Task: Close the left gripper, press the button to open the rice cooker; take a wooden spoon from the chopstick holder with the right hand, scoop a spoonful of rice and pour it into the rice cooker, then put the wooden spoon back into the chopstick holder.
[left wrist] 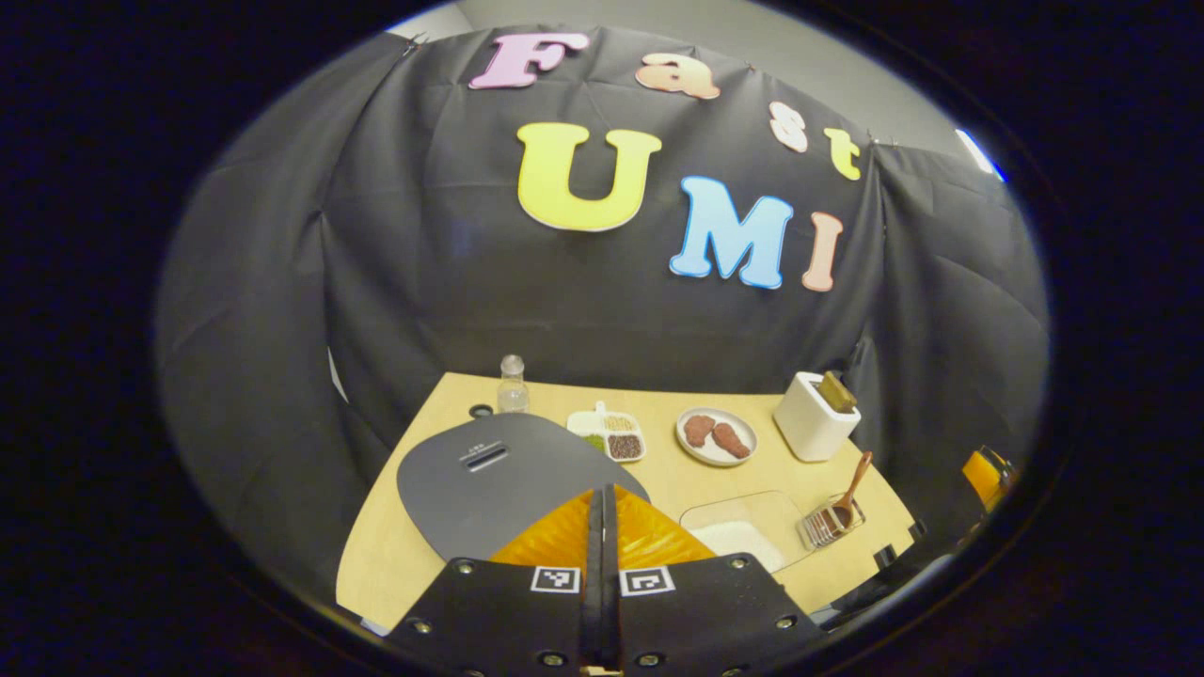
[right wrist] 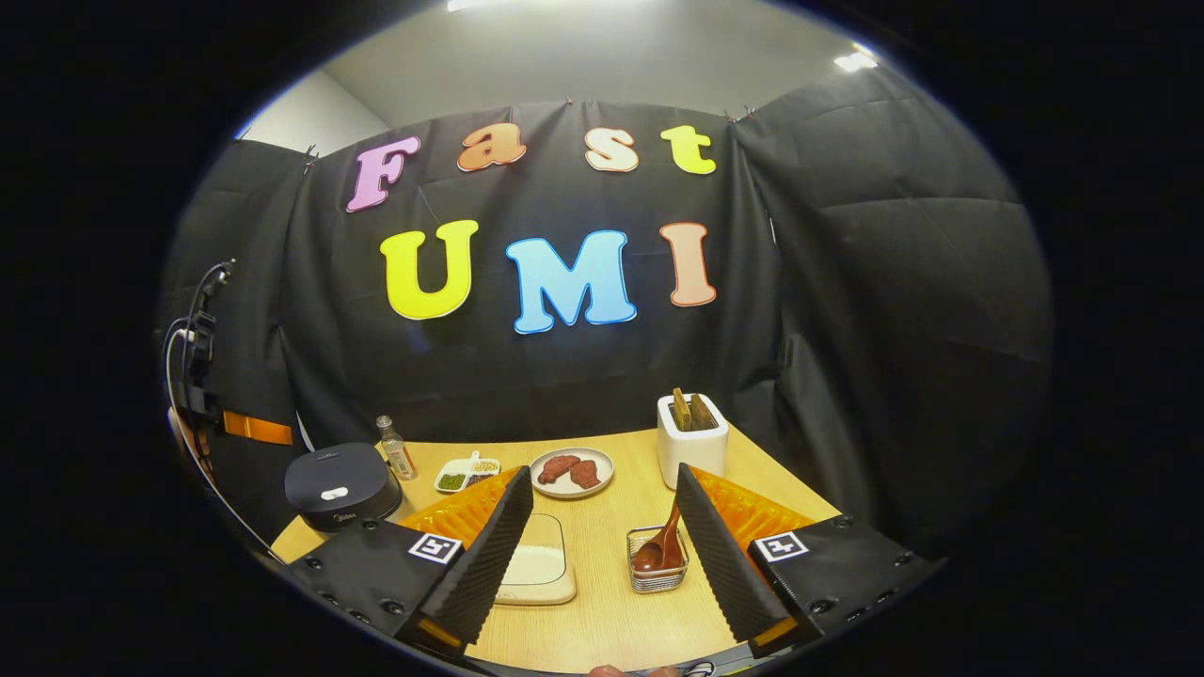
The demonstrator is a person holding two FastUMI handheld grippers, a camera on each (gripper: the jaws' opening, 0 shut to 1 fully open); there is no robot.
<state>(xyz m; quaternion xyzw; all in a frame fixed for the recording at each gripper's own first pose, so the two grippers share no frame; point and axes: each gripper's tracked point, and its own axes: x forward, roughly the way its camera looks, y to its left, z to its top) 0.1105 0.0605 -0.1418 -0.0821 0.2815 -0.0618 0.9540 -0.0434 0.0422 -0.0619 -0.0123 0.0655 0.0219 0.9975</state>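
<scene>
- Already drawn tight, the left hand-held gripper (left wrist: 602, 527) hovers above the rice cooker (left wrist: 499, 480), its two fingers pressed together with nothing between them, pointing down toward the dark lid.
- Lid down, the rice cooker sits at the table's (right wrist: 602, 611) left end; the press on its button looks to be the step now in hand, and no contact can be made out yet.
- Spread wide, the right hand-held gripper (right wrist: 602, 536) waits over the table's near edge, empty, with the chopstick holder (right wrist: 657, 572) just ahead between its fingers.
- Untouched, the wooden spoon (right wrist: 662, 550) stands bowl-down in the wire chopstick holder, its handle leaning up and back.
- Beside the holder lies the clear rice tray (right wrist: 536, 569), a layer of white rice in it, between the holder and the cooker.
- Farther back stand a small bottle (right wrist: 397, 449), a divided dish of grains (right wrist: 466, 473), a plate of meat (right wrist: 571, 470) and a white toaster (right wrist: 692, 444).
- By this showing, only the first item is done: fingers closed. Opening the cooker, fetching the spoon, scooping, pouring and returning the spoon all remain.
</scene>
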